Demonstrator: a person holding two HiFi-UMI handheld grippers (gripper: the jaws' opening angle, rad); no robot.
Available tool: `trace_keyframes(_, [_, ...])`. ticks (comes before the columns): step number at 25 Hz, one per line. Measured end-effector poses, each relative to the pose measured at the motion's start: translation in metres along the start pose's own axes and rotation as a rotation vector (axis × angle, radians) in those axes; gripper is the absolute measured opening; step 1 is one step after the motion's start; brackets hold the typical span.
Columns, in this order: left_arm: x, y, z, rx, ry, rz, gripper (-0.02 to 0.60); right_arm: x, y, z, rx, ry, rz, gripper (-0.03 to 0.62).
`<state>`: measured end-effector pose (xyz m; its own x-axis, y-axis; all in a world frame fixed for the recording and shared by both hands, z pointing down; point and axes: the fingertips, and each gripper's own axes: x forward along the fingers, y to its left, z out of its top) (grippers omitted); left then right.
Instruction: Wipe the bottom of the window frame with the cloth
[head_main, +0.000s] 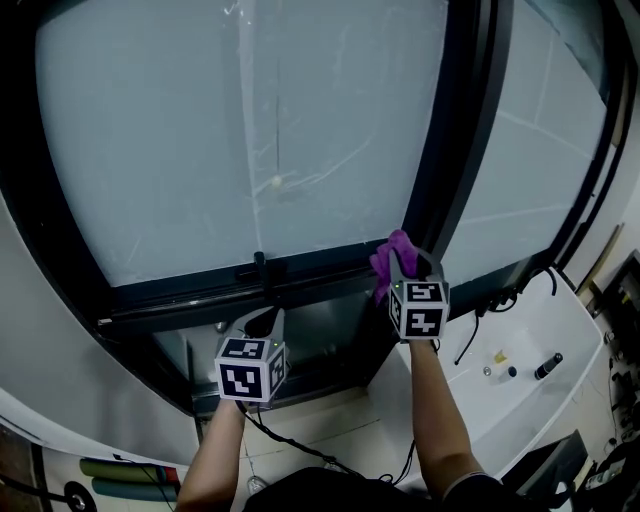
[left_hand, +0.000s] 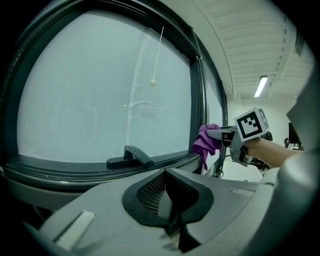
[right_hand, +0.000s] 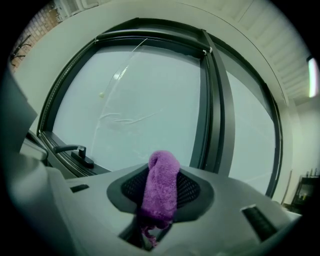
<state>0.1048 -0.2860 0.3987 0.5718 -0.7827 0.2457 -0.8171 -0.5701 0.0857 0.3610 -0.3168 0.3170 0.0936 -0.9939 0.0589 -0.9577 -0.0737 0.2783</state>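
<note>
Grey left gripper (head_main: 263, 320), grey right gripper (head_main: 403, 265), black-and-white marker cubes (head_main: 250, 368), dark short sleeve (head_main: 476, 490).

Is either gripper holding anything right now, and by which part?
The right gripper holds the purple cloth, pinched at one end of its bunched roll, the rest sticking out past the jaws. The left gripper is shut and empty.

Dim, bluish pictures; pale daylight glows through the window (head_main: 250, 140). A ceiling lamp (left_hand: 260, 86) glares. Fisheye bends and blackens the edges.
</note>
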Motion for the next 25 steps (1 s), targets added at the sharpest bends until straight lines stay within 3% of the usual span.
trace_keyframes(6, [-0.017, 0.024, 0.006, -0.008, -0.02, 0.036, 0.011, 0.003, 0.042, 0.025, 0.001, -0.04, 0.075, 0.13])
trace_keyframes(18, [-0.079, 0.103, 0.0, -0.063, -0.049, 0.171, 0.011, 0.013, 0.174, 0.102, -0.001, -0.156, 0.303, 0.13])
trace_keyframes(25, [-0.112, 0.144, -0.009, -0.088, -0.057, 0.224, 0.011, 0.022, 0.246, 0.145, -0.022, -0.213, 0.39, 0.13])
